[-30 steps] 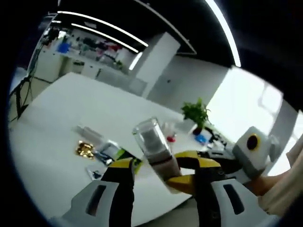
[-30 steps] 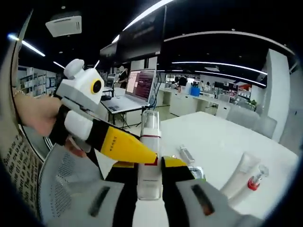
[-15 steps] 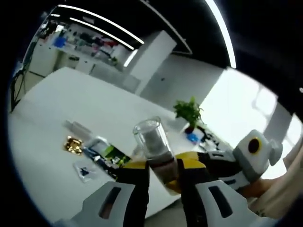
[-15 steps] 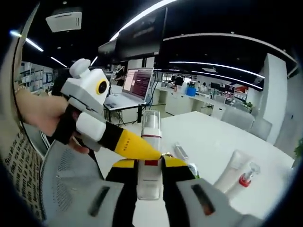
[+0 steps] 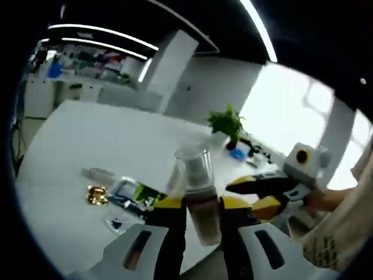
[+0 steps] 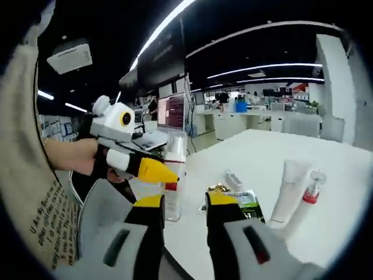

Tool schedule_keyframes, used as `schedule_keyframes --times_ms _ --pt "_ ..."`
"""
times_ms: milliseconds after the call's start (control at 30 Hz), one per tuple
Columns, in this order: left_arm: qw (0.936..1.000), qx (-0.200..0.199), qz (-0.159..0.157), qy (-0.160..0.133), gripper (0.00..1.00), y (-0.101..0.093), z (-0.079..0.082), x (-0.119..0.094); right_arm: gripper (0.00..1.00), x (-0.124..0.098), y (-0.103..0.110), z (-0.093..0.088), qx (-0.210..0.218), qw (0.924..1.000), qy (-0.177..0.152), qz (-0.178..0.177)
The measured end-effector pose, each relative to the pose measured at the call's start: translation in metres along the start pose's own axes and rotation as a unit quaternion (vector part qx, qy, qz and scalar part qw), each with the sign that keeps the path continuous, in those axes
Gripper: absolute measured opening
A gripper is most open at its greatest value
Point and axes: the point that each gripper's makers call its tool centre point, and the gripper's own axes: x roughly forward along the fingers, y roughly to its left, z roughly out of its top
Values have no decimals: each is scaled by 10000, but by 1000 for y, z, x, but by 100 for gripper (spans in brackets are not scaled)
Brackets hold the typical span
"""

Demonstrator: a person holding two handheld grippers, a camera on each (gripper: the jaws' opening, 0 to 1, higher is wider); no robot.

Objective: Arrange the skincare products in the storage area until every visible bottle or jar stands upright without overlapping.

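- A large white table (image 5: 116, 134) spreads across the left gripper view, and its pale top (image 6: 344, 169) runs off to the right in the right gripper view.
- A small green potted plant (image 5: 226, 123) stands at the table's far edge.
- Behind the plant a broad bright window (image 5: 291, 116) glares white.
- A white square column (image 5: 172, 64) rises to a dark ceiling.
- Long white light strips (image 5: 256, 29) cross that ceiling; others (image 6: 262, 67) run above the far office area.
- A dark hanging screen (image 6: 163, 55) sits overhead.
- An open laptop (image 6: 166, 114) rests on a desk behind.
- A white ceiling unit (image 6: 69, 57) hangs at upper left.
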Motion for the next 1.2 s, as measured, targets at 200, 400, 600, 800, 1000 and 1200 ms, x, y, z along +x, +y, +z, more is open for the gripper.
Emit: schedule_keyframes --times_ms 200,400,600,800,1000,1200 --pt "9938 862 -586 386 17 -26 -7 6 34 -5 7 24 67 9988 -272 413" --pt "9786 1696 -1039 533 17 -45 -9 11 39 6 27 32 -25 9957 -297 875" --pt "9702 2000 -1194 666 18 -49 -13 11 34 9 32 25 30 9951 -225 964" --pt "9655 2101 -1353 727 18 -52 -18 12 32 9 34 22 10 9945 -178 1032" --pt "9616 2162 -1504 771 18 -55 -22 15 22 10 34 21 68 9944 -182 1038" --pt "9652 2061 -1406 789 18 -51 -26 24 21 11 26 18 62 9966 -205 798"
